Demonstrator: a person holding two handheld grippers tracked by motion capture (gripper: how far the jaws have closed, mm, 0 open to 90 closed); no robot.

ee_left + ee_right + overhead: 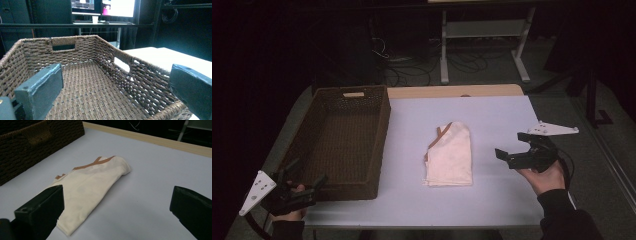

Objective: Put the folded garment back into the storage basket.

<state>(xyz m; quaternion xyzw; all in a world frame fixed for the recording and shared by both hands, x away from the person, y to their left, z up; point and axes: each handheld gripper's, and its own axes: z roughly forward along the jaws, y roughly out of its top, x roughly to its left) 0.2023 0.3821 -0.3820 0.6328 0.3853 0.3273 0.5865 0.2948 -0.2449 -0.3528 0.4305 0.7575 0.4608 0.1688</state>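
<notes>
Two hand-held grippers: left hand-held gripper (302,187) and right hand-held gripper (512,150), jaws wide apart, empty.
Garment (450,155): folded, right of basket (379,145) (untouched).
Left: grasp, place inside.

The left gripper (304,187) sits low at the near left, held in a hand (287,212) (grey plate out to its left), jaws spread wide and holding nothing. The right gripper (512,150) is gripped from below by the right hand (544,177), pointing left, jaws wide apart too.
</notes>
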